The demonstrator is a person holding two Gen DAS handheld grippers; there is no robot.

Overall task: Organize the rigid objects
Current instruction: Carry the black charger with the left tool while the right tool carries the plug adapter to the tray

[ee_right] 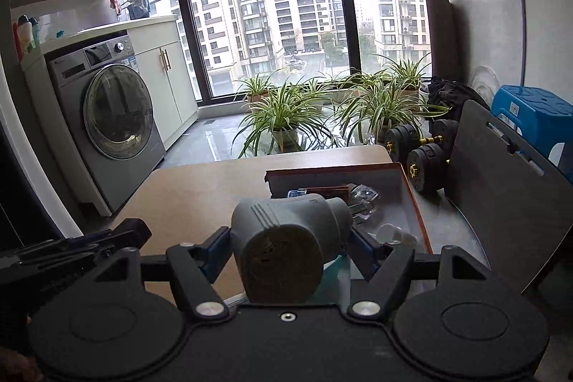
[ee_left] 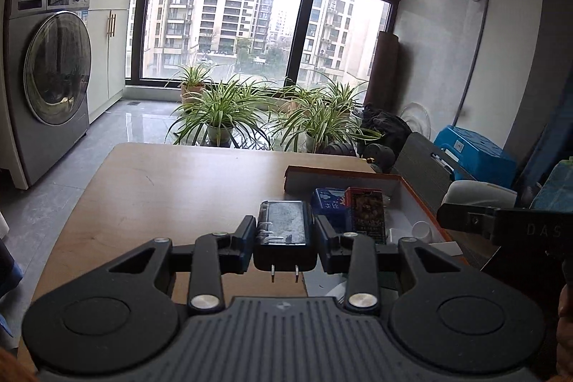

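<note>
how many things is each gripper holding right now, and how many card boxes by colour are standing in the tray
Held, black plug adapter in the left gripper: 1
Held, grey pipe elbow in the right gripper: 1
Blue card box in the tray: 1
Red card box in the tray: 1
Total: 4

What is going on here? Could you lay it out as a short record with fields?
setting: wooden table by a big window, washing machine on the left
left gripper: shut on a black plug adapter, prongs facing the camera
right gripper: shut on a grey pipe elbow
container: orange-rimmed box on the table
already in box: blue pack, red pack, small white and clear items
floor: spider plants, dumbbells
</note>
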